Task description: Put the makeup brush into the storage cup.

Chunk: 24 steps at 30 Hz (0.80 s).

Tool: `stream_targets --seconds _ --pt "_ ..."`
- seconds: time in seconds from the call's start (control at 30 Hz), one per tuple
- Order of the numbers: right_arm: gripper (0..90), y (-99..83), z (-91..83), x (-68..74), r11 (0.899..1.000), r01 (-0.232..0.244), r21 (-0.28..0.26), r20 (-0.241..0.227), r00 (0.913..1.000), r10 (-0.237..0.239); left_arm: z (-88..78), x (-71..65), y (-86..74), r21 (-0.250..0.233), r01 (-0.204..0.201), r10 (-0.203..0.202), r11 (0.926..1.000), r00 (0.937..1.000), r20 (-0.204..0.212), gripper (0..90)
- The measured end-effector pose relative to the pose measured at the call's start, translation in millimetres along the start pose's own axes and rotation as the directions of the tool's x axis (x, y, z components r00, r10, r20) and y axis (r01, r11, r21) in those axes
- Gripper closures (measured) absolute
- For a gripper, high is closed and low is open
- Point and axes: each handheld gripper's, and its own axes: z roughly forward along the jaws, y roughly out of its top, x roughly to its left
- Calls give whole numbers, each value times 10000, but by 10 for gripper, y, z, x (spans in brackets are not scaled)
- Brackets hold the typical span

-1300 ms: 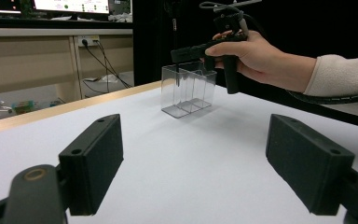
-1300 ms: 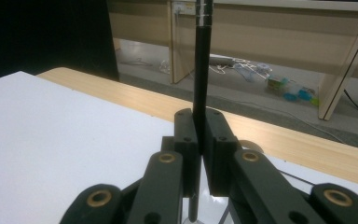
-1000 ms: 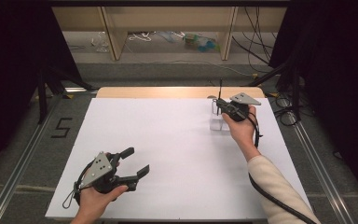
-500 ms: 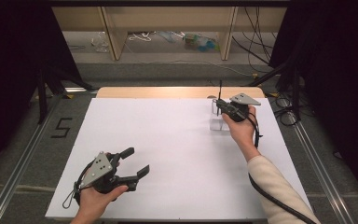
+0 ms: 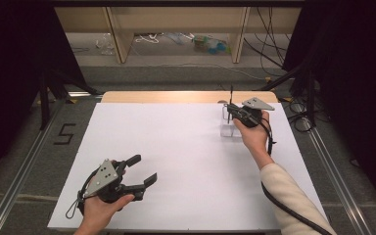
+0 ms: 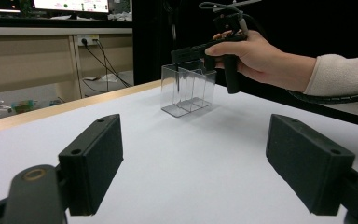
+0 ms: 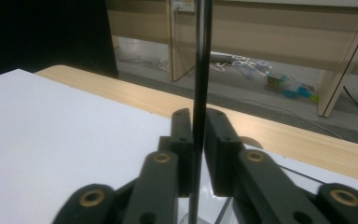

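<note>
White table [image 5: 176, 161], dark room around it. Clear box [image 5: 230, 125] with dividers sits upper right of the high view, compartments look empty. Right gripper [image 5: 231, 108] hangs over the box with a thin black stick [image 7: 200, 74] upright between its jaws, which have just been easing open, narrow gap. Stick looks lowered into the box, release underway. Left gripper [image 5: 142, 171] lower left, jaws wide, holding nothing.

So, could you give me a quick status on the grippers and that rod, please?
Left gripper open, idle. Right gripper: jaws just opening, black rod upright between them above clear box. Nothing in the way.
</note>
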Motion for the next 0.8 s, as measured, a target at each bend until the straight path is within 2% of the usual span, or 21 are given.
stream_targets --seconds 0.13,0.2,0.27,0.3,0.37,0.4,0.47,0.5,0.53,0.63,0.67,0.77,0.8 --pt "586 31 -27 -2 9997 -176 -181 -307 9994 170 -3 -1 1 -18 73 -73 10000 10000 -15 188" --pt "487 49 -34 9 9995 -125 -291 -430 9990 112 -4 0 2 -8 56 -56 10000 10000 -17 186" --pt "396 69 -53 18 9995 -171 -264 -414 9990 160 -6 1 3 -8 63 -63 10000 10000 -23 184" --pt "353 73 -45 25 9988 -194 -457 -463 9988 173 -7 2 3 -14 66 -66 10000 10000 -26 183" --pt "297 89 -71 35 9998 -68 -195 -436 9990 60 -10 7 5 -15 20 -20 10000 10000 -37 181" --pt "284 88 -72 32 9992 43 -405 -449 9990 -61 -10 8 5 -17 20 -20 10000 10000 -46 180" --pt "261 93 -107 36 9998 35 -196 -558 9984 -46 -11 10 6 -11 25 -25 10000 10000 -62 178" --pt "248 91 -109 33 9994 94 -325 -582 9982 -113 -11 10 6 -5 29 -29 10000 10000 -67 176" --pt "247 96 -129 28 9995 233 -231 -551 9982 -245 -11 11 6 -2 35 -35 10000 10000 -76 175" --pt "246 110 -171 21 9994 232 -275 -430 9988 -244 -13 16 5 35 51 -50 10000 9999 -129 171" --pt "247 111 -180 15 9987 262 -437 -449 9986 -281 -12 17 5 23 68 -68 10000 9999 -143 170" --pt "246 116 -220 12 9991 355 -232 -522 9980 -367 -14 23 7 15 74 -73 10000 9998 -184 168" --pt "246 111 -221 18 9990 282 -335 -531 9981 -300 -15 25 7 10 78 -78 10000 9998 -188 167"
